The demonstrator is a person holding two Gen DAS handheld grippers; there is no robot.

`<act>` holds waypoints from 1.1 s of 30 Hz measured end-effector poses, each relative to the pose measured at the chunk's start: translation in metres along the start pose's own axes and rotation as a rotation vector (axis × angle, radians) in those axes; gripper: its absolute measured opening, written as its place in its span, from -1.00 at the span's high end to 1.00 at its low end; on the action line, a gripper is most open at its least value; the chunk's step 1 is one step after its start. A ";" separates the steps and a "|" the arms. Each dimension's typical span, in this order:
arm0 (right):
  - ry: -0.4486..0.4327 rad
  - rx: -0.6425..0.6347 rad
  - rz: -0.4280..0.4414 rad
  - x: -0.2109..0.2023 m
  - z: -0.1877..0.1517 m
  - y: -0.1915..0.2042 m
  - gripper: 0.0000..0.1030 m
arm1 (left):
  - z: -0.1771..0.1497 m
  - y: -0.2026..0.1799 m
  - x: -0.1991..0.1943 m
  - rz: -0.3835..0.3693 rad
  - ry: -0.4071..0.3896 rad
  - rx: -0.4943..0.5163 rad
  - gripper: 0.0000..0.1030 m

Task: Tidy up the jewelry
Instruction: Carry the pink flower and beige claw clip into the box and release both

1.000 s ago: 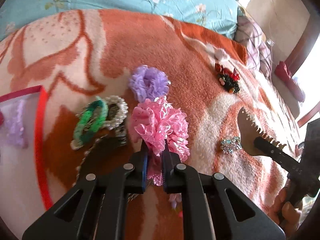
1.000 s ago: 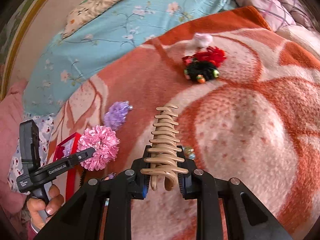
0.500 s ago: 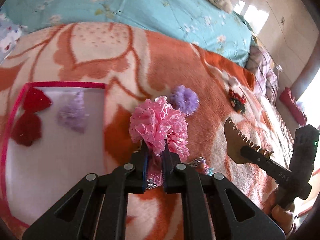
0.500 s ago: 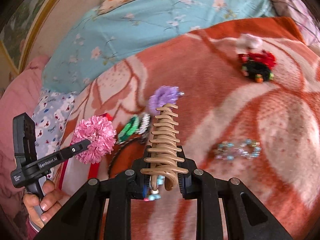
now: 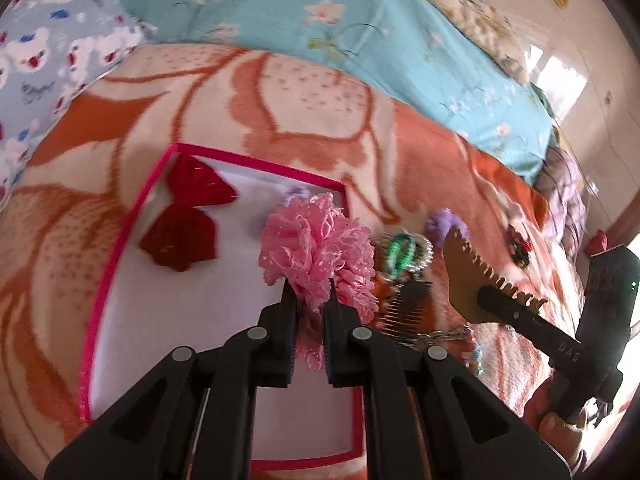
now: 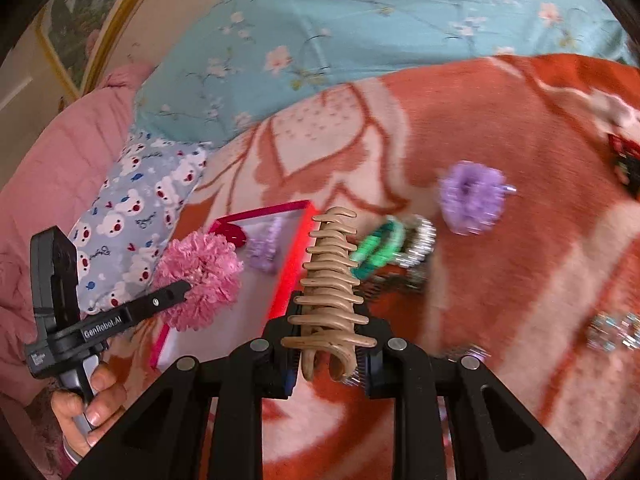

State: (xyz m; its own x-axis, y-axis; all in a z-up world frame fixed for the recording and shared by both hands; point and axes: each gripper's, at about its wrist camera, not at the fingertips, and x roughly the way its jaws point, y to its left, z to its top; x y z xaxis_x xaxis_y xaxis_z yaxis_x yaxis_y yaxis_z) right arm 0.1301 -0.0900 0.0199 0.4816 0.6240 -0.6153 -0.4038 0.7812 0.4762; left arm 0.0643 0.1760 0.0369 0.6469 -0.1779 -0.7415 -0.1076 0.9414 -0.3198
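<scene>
left gripper (image 5: pixel 311 292) up close, jaws clamped on the pink lace scrunchie (image 5: pixel 316 250), which hangs over the right part of the pink-rimmed tray (image 5: pixel 120 240); can't tell if it touches the tray floor. right gripper (image 6: pixel 326 334) has its jaws shut tight on a tan claw clip (image 6: pixel 330 280), clip pointing fwd, held above the blanket (image 6: pixel 500 280) just right of the tray's red edge. in the left wrist view that clip shows as a toothed tan blade at right, w/ the person's right hand (image 5: pixel 556 428) on the handle below it. in the right wrist view the left hand (image 6: pixel 86 408) grips the other handle at lower left. inside the tray: a dark red bow (image 5: pixel 188 216) toward the far left corner & a pale purple scrunchie (image 6: pixel 264 248) near the far right edge. just beyond the tray's right side on the blanket, a green bracelet (image 6: pixel 378 250) touching a silvery beaded one (image 6: pixel 418 242), w/ a dark comb (image 5: pixel 408 308) just below them. a clear-blue bead bracelet (image 6: pixel 612 332) sits well off to the right. further out, a purple scrunchie (image 6: pixel 472 196), then a red & black hair piece (image 6: pixel 626 160) at the frame edge. past the blanket: turquoise floral sheet (image 6: pixel 360 40) & a bear-print pillow (image 6: pixel 132 216).
</scene>
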 end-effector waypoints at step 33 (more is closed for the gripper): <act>0.028 -0.139 -0.008 0.143 0.027 0.066 0.56 | 0.036 0.091 0.070 0.069 0.045 -0.156 0.83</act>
State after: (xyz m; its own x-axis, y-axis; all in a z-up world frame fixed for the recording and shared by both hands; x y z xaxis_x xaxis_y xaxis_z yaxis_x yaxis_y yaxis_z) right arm 0.1930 0.0511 -0.0196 0.4641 0.6152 -0.6373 -0.5044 0.7750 0.3808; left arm 0.1267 0.2596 -0.0231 0.5997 -0.1300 -0.7896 -0.2687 0.8967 -0.3517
